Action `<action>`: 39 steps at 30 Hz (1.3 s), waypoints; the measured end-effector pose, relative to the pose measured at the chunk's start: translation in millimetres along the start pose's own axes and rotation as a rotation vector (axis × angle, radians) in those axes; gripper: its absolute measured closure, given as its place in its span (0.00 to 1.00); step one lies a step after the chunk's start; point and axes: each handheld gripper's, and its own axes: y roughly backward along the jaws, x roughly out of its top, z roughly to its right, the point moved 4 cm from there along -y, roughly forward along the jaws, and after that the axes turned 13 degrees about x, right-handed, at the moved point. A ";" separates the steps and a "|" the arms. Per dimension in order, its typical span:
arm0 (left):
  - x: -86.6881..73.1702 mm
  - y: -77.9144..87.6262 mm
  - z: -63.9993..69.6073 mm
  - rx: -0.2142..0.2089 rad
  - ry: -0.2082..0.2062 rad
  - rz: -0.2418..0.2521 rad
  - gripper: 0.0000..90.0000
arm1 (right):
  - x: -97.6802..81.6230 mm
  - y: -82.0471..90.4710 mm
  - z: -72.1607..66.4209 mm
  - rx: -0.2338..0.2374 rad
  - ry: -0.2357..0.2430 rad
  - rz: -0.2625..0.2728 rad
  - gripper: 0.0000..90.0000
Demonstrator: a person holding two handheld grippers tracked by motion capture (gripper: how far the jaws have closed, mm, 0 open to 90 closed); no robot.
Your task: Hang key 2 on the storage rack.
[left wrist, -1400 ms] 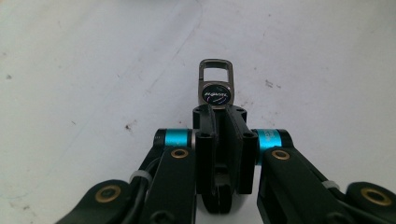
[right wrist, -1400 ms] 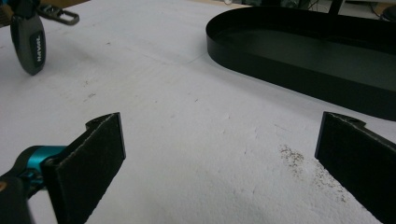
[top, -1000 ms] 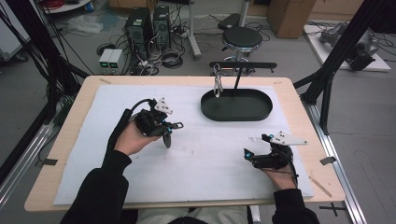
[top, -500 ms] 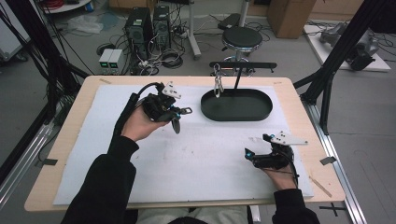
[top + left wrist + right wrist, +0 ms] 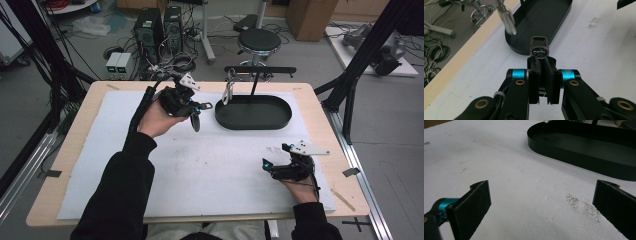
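My left gripper [image 5: 196, 114] is held above the white mat, just left of a black oval tray [image 5: 252, 125], and is shut on a dark key fob [image 5: 195, 123]. In the left gripper view the fob [image 5: 539, 49] sticks out past the gripper [image 5: 541, 62], showing a round emblem and a rectangular metal loop. It points at the tray [image 5: 544, 22]. A silver clip [image 5: 228, 92] hangs from the bar of a black stand [image 5: 260, 70] that rises from the tray. My right gripper [image 5: 267, 167] rests on the mat at the front right, open, with nothing between its fingers [image 5: 542, 195].
A white foam mat [image 5: 200, 170] covers most of the wooden table [image 5: 70, 150]. In the right gripper view the tray's wall [image 5: 579, 160] lies ahead. Computers, cables and a stool stand on the floor beyond the far edge. Black frame posts flank the table.
My left gripper has carried the fob away from the person and to the right, closer to the tray and the hanging clip. The right gripper has stayed put.
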 end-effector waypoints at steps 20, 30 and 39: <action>44.3 -19.2 10.0 -0.022 -0.070 0.025 0.92 | 0.6 0.2 0.7 0.004 -0.001 0.010 0.01; 69.1 -31.2 15.7 -0.019 -0.085 0.046 0.92 | 0.9 -0.1 0.5 0.008 -0.007 0.011 0.01; 76.5 -44.7 6.5 0.004 -0.036 0.058 0.92 | 1.1 1.2 1.2 0.005 -0.012 0.020 0.01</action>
